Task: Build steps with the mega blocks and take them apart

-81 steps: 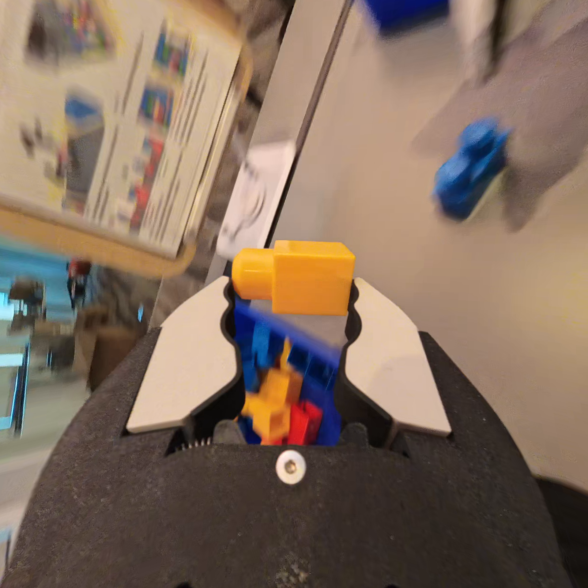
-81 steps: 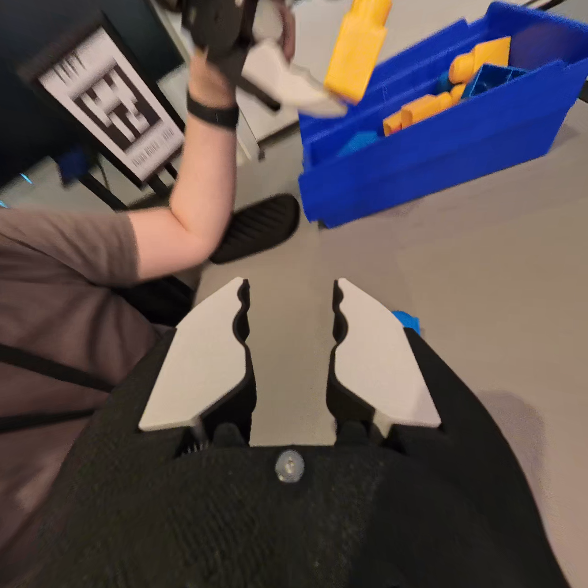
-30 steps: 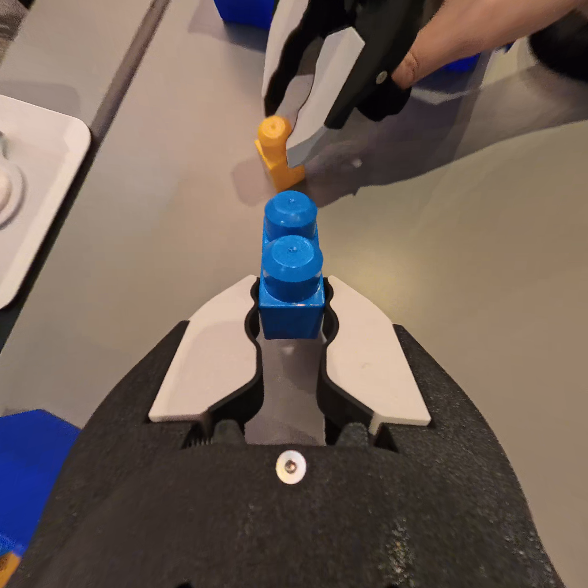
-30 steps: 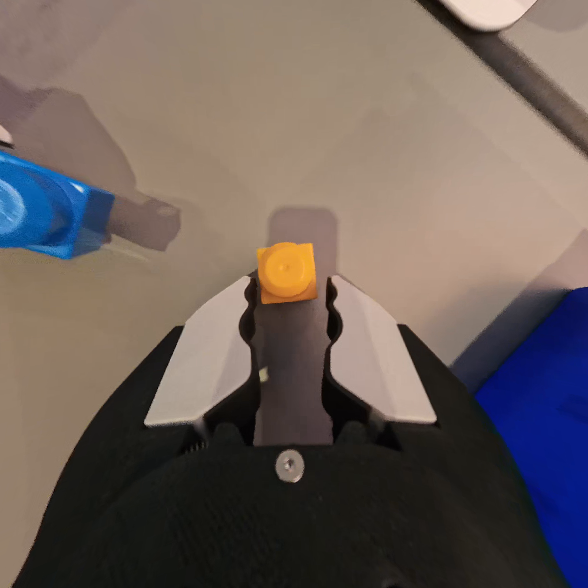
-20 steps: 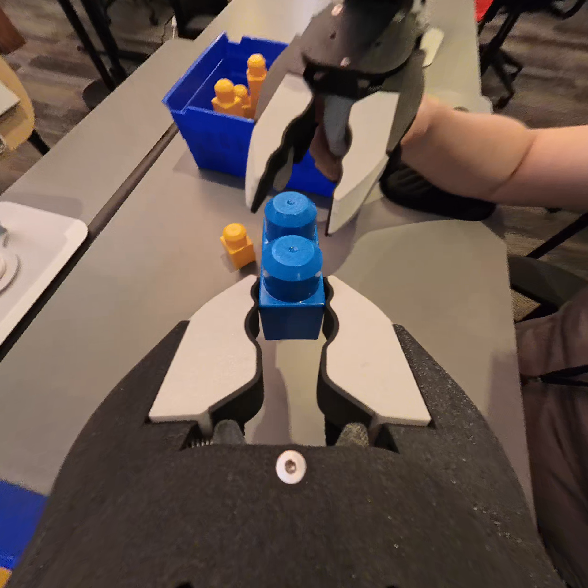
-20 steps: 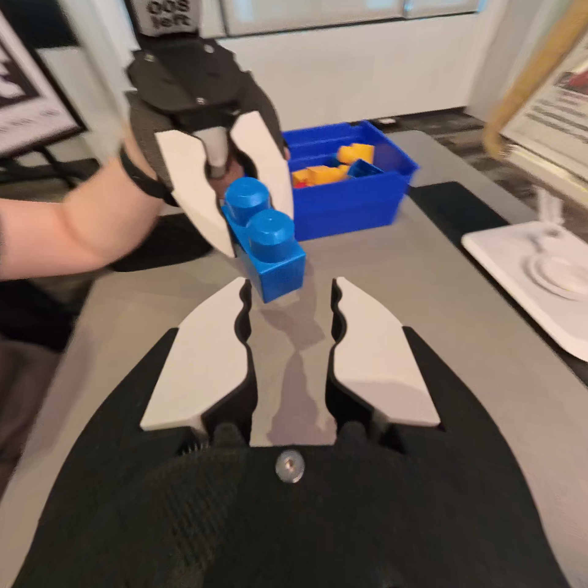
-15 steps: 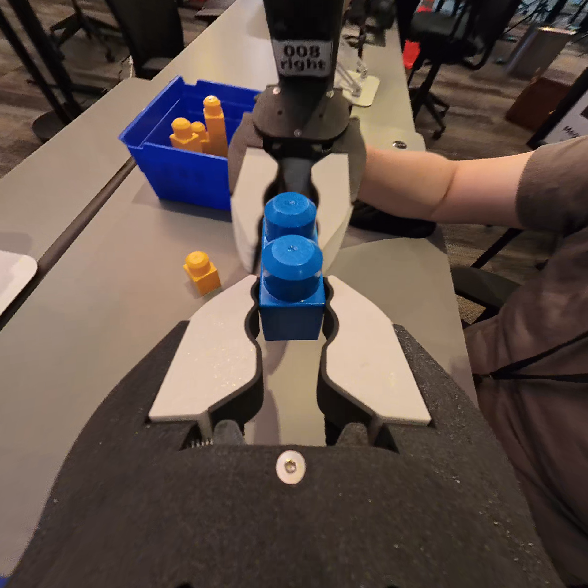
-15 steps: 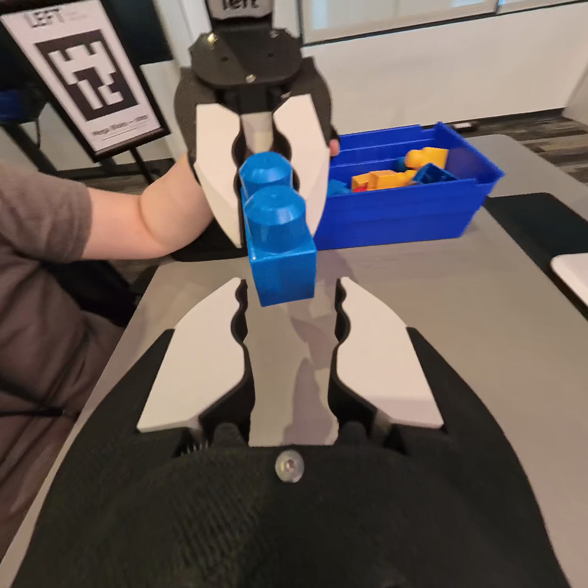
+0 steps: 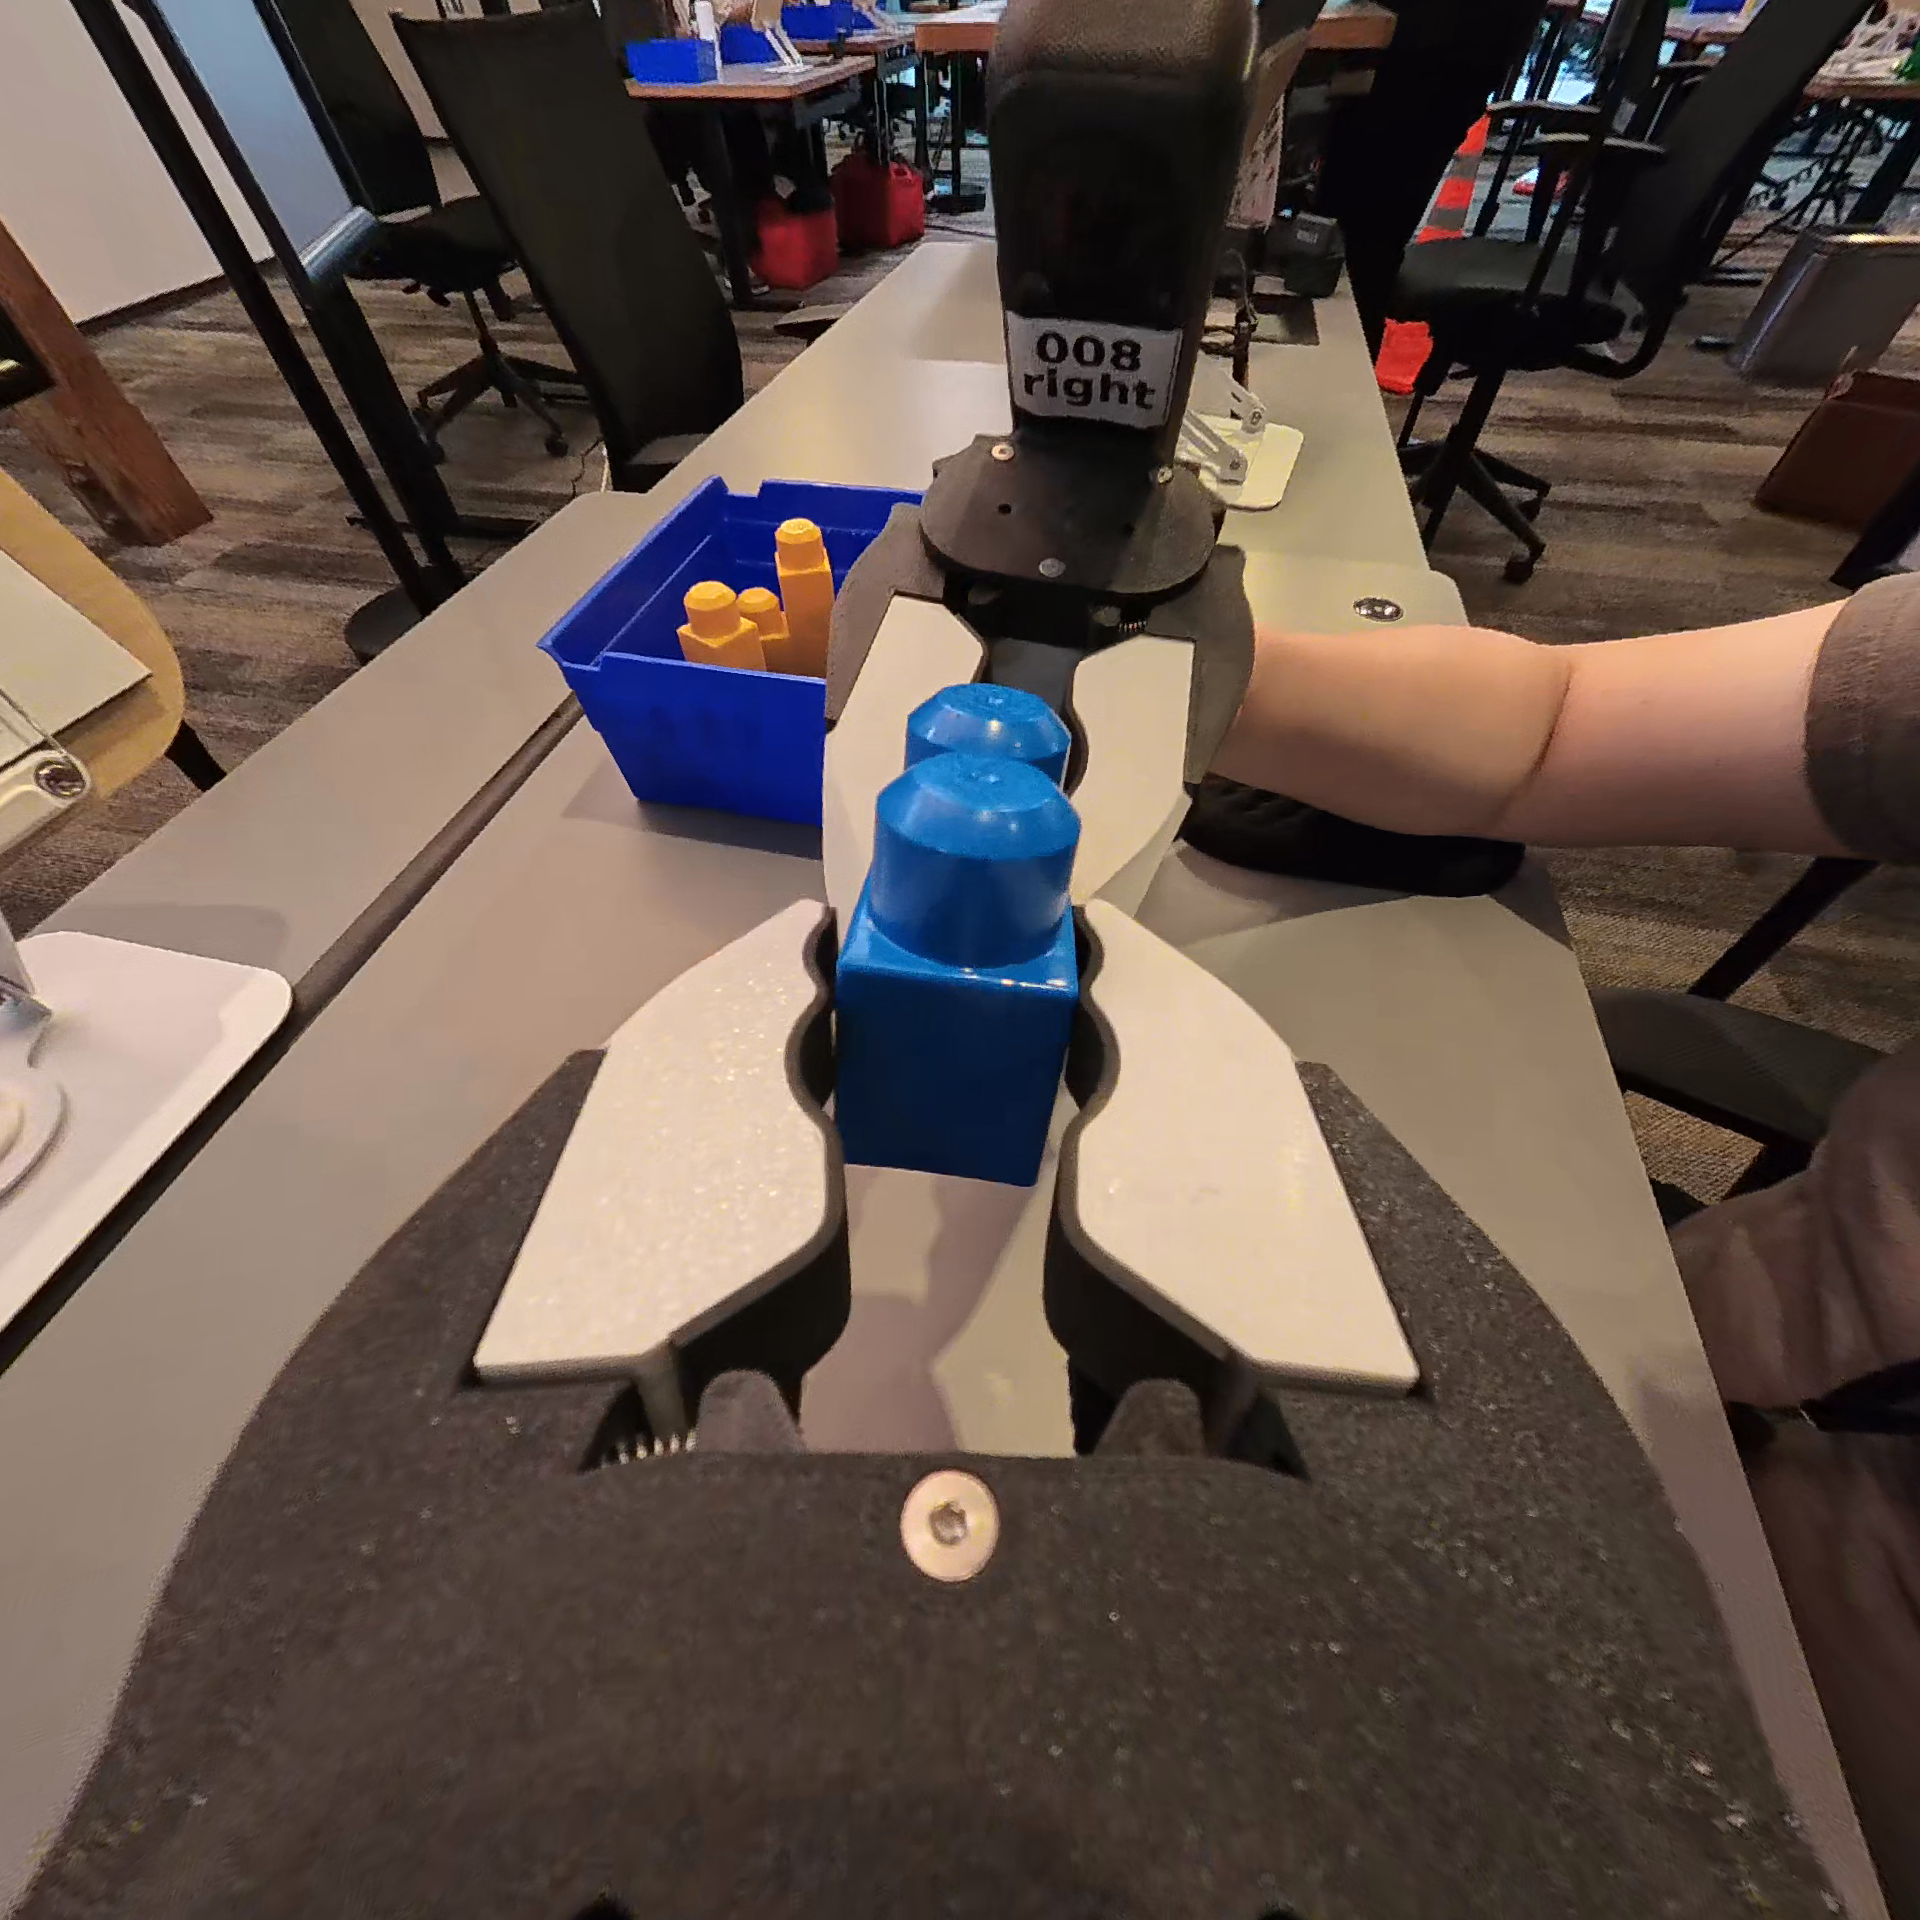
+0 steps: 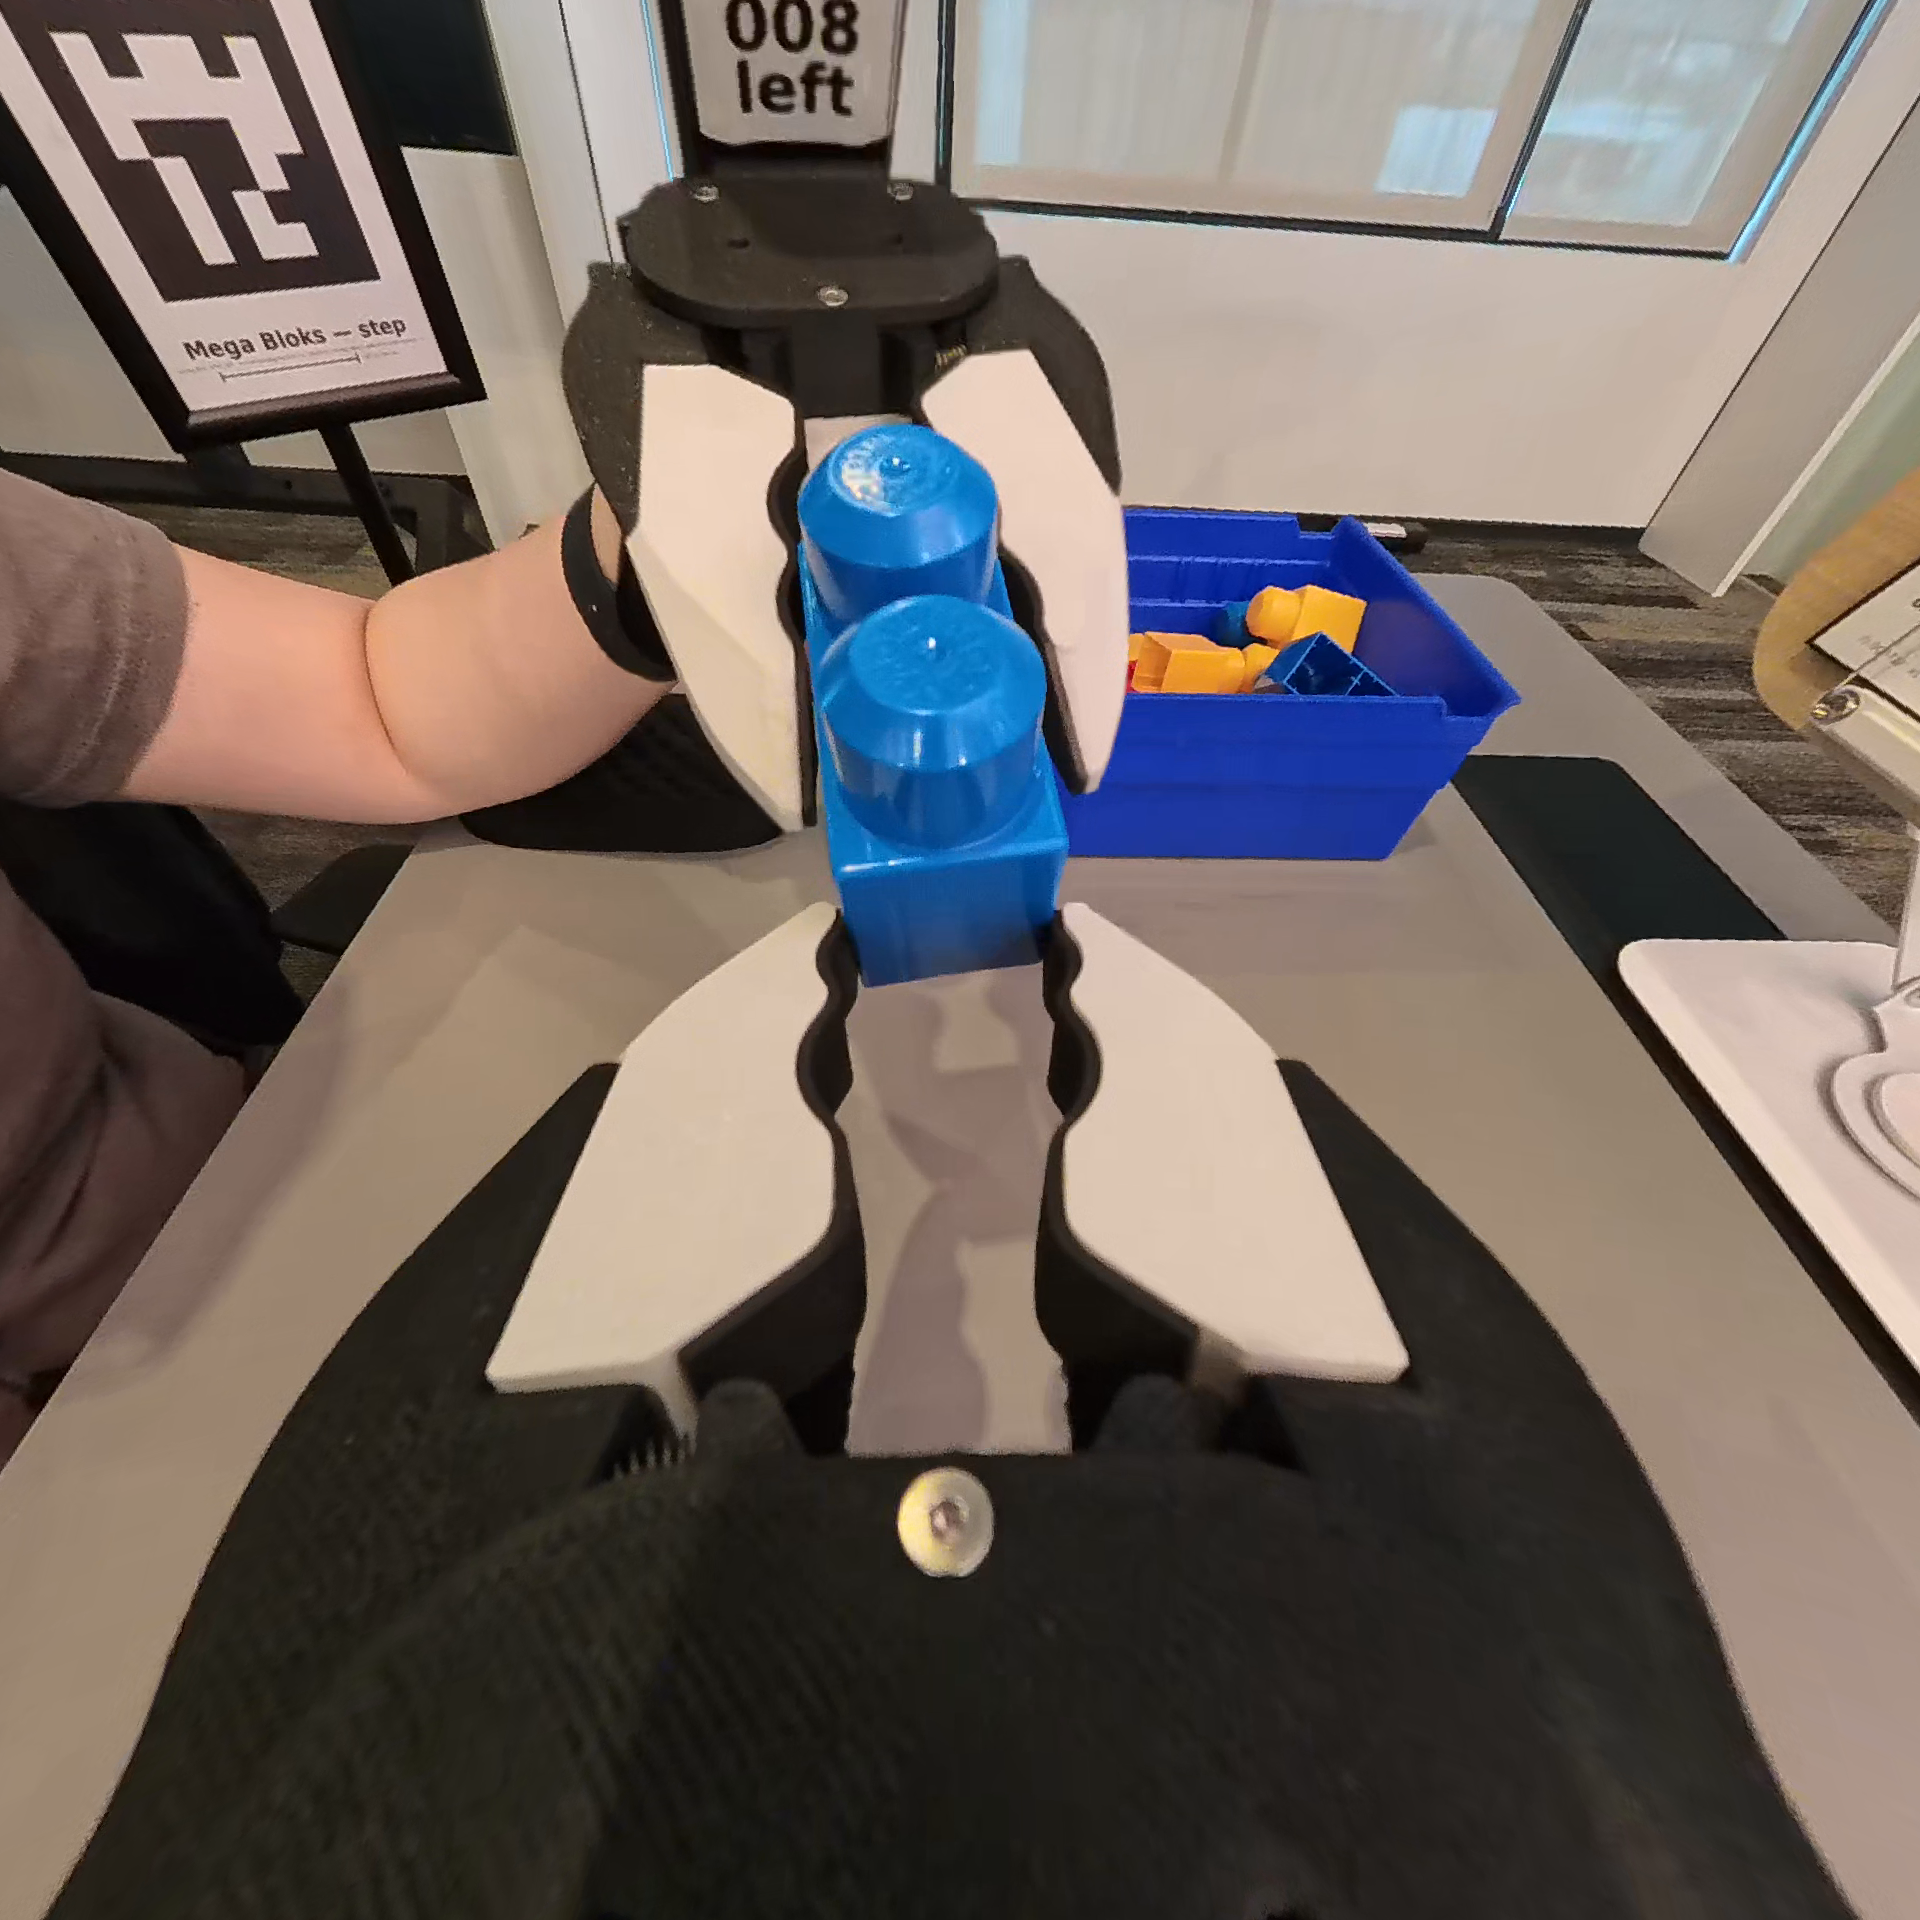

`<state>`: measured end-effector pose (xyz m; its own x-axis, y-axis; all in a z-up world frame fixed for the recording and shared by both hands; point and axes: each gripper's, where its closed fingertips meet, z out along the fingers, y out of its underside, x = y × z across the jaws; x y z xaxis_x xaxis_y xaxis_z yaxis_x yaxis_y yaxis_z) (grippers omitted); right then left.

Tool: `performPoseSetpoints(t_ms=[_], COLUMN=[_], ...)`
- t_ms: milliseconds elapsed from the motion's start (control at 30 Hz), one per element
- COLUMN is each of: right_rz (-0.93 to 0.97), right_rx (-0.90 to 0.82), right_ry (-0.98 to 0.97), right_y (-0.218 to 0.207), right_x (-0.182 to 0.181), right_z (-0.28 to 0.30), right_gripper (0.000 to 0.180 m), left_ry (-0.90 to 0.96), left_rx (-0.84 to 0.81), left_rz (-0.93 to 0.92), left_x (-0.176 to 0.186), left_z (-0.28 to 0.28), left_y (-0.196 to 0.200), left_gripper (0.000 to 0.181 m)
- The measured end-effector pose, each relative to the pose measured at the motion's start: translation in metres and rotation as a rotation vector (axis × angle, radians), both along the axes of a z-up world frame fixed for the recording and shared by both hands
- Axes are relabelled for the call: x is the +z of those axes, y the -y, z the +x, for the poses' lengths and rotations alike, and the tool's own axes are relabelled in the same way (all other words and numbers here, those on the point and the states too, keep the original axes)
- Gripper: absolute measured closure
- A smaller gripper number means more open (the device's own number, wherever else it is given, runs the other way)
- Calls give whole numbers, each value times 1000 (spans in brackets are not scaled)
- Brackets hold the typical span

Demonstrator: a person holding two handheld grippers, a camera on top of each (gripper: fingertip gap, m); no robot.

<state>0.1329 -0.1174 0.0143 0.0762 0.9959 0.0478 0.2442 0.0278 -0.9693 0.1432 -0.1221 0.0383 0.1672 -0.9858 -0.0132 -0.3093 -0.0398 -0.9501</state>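
Note:
A blue two-stud mega block (image 9: 956, 1060) is held level above the grey table (image 9: 520, 987), studs up. My left gripper (image 9: 956, 914) is shut on its near end. My right gripper (image 9: 987, 883) faces it from the far side, its fingers on either side of the far stud. In the right wrist view my right gripper (image 10: 951, 914) pinches the near end of the block (image 10: 935, 727), jaws narrowed to the block's width. The left gripper (image 10: 935, 790) holds the other end. No orange block shows on the table.
A blue bin (image 9: 707, 717) with stacked orange blocks (image 9: 800, 592) stands behind the right gripper. Another blue bin (image 10: 1268, 779) with loose orange and blue blocks stands behind the left gripper. A white tray (image 10: 1766, 1039) lies at the table's side. A person's forearm (image 9: 1455, 727) reaches in. Both grippers' tips are close together, under 4 cm apart.
The left gripper swapped an orange block for the blue one. The right gripper left the small orange block on the table, rose to face the blue block and closed on its free end.

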Motion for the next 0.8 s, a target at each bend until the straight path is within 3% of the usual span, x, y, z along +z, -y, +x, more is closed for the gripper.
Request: performPoseSetpoints(t_ms=[133, 233, 400, 567, 800], right_rz=[0, 68, -123, -327, -270], right_rx=[-30, -233, -583, -680, -804], right_ry=[-17, 100, 439, 558, 636], right_y=[-7, -39, -90, -94, -110], right_x=[5, -2, -65, -121, -165], right_z=[5, 25, 75, 77, 83], right_gripper=[144, 130, 124, 120, 120], left_ry=[-23, -17, 16, 29, 63], left_rx=[29, 88, 214, 271, 265], left_rz=[9, 36, 85, 117, 123], left_x=[1, 9, 27, 39, 50], left_z=[-5, -20, -48, -67, -73], left_y=[-8, -20, -40, -46, -42], left_gripper=[140, 140, 140, 140, 141])
